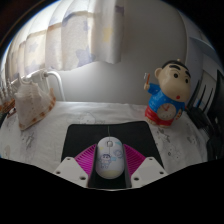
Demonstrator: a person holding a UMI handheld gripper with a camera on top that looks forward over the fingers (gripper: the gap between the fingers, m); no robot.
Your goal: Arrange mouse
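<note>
A white mouse (110, 160) with pale printed patterns sits between my gripper's (110, 170) two fingers. Both pink pads (86, 157) press against its sides, so the gripper is shut on it. The mouse is held over the near end of a black mouse mat (90, 133) that lies on the white patterned tablecloth (50, 140). The mouse's underside and whether it touches the mat are hidden.
A cartoon boy figure (168, 90) in a blue top stands beyond the mat to the right. A white fabric pouch (30, 100) stands at the far left. Pale curtains (70, 35) hang behind the table.
</note>
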